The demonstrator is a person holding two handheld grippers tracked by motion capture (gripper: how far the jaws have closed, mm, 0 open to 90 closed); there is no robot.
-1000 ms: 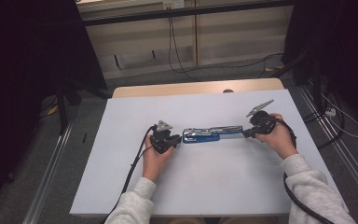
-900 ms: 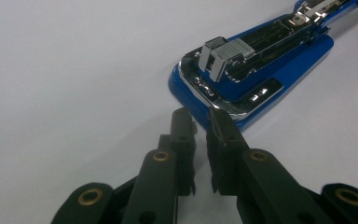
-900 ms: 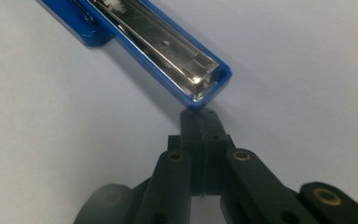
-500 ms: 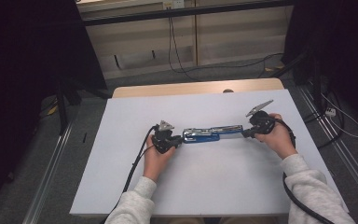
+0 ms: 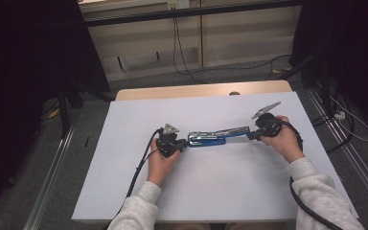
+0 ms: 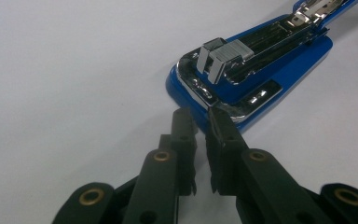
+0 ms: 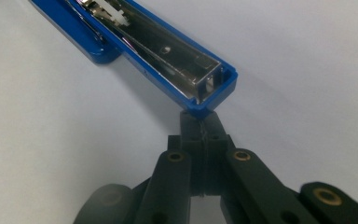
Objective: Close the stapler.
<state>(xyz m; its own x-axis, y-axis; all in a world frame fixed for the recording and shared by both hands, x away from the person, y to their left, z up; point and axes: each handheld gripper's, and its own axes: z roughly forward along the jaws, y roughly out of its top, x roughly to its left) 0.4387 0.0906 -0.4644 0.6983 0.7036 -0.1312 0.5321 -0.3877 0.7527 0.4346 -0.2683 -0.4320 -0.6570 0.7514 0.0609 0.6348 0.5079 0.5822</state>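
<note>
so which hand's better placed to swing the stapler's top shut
Right. Its gripper is at the tip of the opened-out top arm; the left gripper sits at the base end, better for steadying.

One blue stapler (image 5: pixel 211 138), opened out flat, mid-table between hands. One table (image 5: pixel 220 191), white top. Two grippers: left gripper (image 5: pixel 181 143) at stapler's left end, right gripper (image 5: pixel 248 136) at its right end. Two hands: left hand (image 5: pixel 160 160), right hand (image 5: pixel 285 141). Two grey sleeves, near edge. Two gripper cables, one trailing from each gripper. Two grey three-cornered plates, one atop each gripper.
</note>
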